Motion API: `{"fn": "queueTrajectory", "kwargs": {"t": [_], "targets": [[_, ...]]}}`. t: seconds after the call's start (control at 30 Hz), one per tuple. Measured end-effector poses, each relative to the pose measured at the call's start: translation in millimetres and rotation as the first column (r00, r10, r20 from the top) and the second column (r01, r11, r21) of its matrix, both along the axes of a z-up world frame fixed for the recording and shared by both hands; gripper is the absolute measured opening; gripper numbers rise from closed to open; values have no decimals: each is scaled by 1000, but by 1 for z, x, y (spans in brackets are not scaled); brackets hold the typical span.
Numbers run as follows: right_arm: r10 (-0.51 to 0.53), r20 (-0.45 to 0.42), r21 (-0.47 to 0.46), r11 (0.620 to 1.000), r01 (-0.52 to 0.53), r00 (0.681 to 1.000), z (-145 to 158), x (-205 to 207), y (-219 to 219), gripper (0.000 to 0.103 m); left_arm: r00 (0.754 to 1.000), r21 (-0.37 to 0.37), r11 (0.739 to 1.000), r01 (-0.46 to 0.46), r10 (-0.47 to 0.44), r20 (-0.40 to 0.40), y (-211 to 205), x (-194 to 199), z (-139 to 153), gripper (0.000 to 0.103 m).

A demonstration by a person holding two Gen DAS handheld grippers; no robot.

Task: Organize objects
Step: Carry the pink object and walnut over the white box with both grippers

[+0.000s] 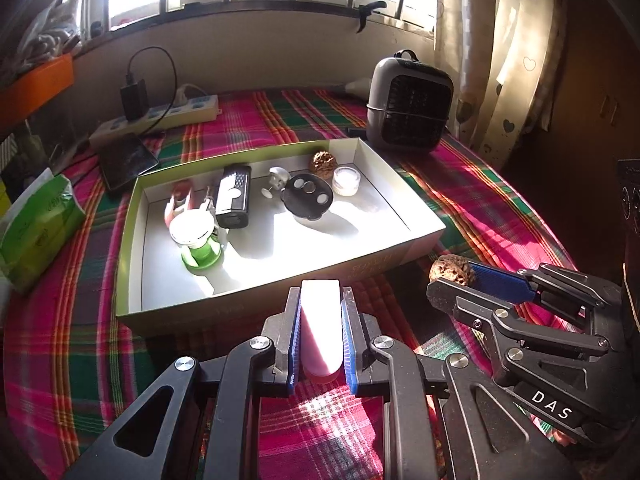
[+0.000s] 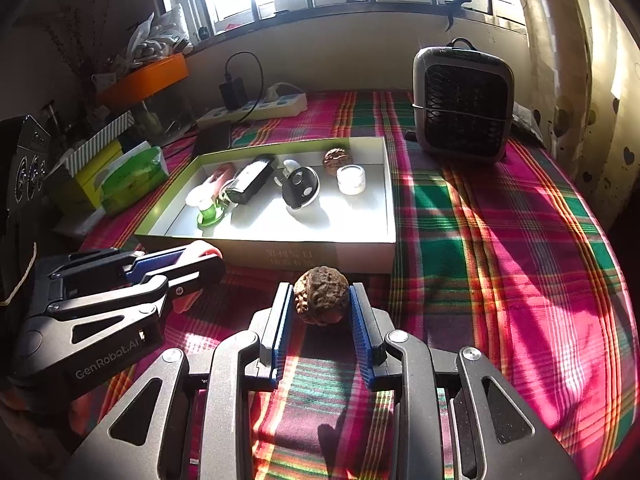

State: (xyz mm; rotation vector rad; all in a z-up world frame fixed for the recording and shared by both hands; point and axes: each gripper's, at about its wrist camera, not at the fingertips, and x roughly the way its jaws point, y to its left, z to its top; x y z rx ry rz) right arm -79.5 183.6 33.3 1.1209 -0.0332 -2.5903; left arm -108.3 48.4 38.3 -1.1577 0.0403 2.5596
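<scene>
Both loads are waiting just short of the box (image 1: pixel 132 216), likely to join what it is already holding. The left hand-held gripper (image 1: pixel 320 334) is pinching a pink tube (image 1: pixel 320 328) lengthwise between nearly closed pads; the right hand-held gripper (image 2: pixel 322 320) is squeezing a walnut (image 2: pixel 321 300), jaws partly open around it, above the plaid cloth (image 2: pixel 500 240). Its casing is reading "DAS", the left "GenRobot.AI"; the box print is staying illegible
</scene>
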Motion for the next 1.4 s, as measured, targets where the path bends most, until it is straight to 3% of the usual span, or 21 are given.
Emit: {"fn": "queueTrajectory", "kwargs": {"t": [0.67,1.4], "targets": [[14,-30,21,1000,-14,999,15,-36,-9,30,999,10,999,-38,38,-5,-7,-32,9,16],[11,26,69,997,-13,1000,-4,-92,-11,30,997,-11,997,-71,72,22,-2,-78,-3,16]]}}
